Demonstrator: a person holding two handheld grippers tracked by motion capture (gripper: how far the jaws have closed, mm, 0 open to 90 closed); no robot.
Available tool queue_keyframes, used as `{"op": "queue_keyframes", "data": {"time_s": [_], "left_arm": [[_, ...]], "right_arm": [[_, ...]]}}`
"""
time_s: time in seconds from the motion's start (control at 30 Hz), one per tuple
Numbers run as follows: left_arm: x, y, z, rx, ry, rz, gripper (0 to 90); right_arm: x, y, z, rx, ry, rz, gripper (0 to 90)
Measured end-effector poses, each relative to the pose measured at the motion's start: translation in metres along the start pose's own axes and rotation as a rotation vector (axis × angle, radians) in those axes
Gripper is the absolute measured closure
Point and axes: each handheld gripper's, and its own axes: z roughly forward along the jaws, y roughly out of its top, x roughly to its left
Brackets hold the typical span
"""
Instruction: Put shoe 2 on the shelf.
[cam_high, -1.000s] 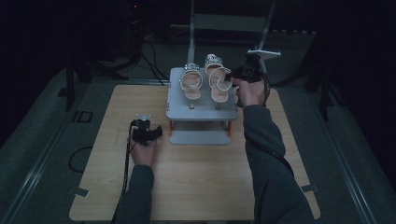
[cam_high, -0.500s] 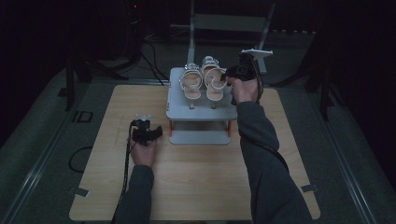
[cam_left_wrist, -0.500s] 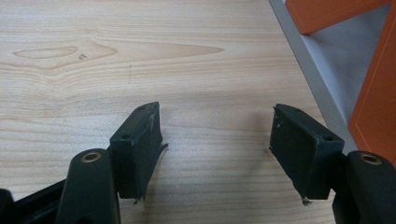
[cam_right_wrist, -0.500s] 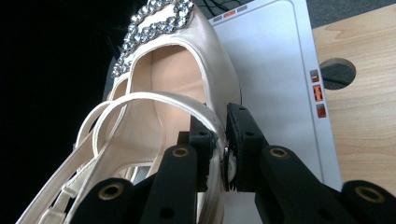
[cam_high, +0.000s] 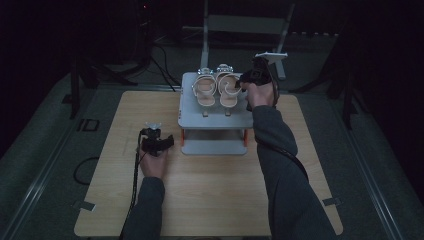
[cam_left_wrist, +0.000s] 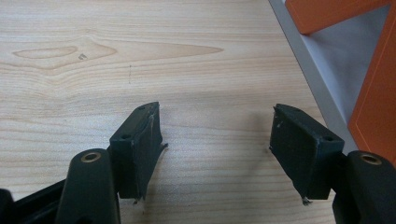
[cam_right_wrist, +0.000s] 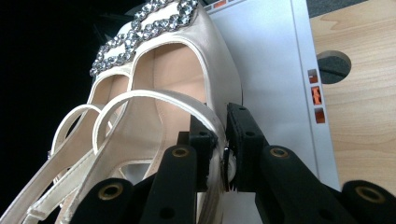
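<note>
Right gripper (cam_right_wrist: 223, 140) jaws clamp the near sandal's (cam_right_wrist: 187, 84) side strap; left gripper (cam_left_wrist: 215, 140) jaws wide, empty

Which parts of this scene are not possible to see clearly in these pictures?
- Right gripper, right gripper view: it is shut on the sandal; the jaws cover the gripped strap part.
- Sandal heels and soles, high view: hidden under the shoes on the grey rack.
- Lower shelf, high view: mostly covered by the top shelf.
- Left gripper, open: the rack is cut off by the right edge.
</note>
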Motion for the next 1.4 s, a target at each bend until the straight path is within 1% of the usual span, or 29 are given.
{"op": "queue_keyframes", "data": {"time_s": [0.3,0.5,0.6,0.83,1.17,1.23,1.3,1.4], "left_arm": [[0.0,0.0,0.0,0.0,-0.001,0.0,34.2],[0.0,0.0,0.0,0.0,0.0,0.001,34.2],[0.0,0.0,0.0,0.0,0.001,0.001,34.2],[0.0,0.0,0.0,0.0,0.001,0.002,34.2],[0.0,0.0,0.0,0.001,0.001,0.004,34.2],[-0.001,0.0,0.0,0.001,0.002,0.004,34.2],[0.0,0.0,0.0,0.001,0.002,0.005,34.2],[-0.001,0.0,0.0,0.002,0.002,0.005,34.2]], "right_arm": [[-0.003,0.004,0.004,0.026,0.012,-0.008,81.7],[-0.006,0.006,0.007,0.044,0.022,0.0,81.6],[-0.007,0.007,0.008,0.053,0.029,-0.007,81.6],[-0.007,0.007,0.011,0.078,0.016,-0.026,81.5],[-0.005,0.008,0.012,0.084,-0.001,-0.049,80.3],[-0.005,0.008,0.012,0.085,0.005,-0.049,79.1],[-0.006,0.008,0.012,0.089,0.016,-0.046,75.4],[-0.008,0.009,0.011,0.078,0.057,-0.039,64.4]]}}
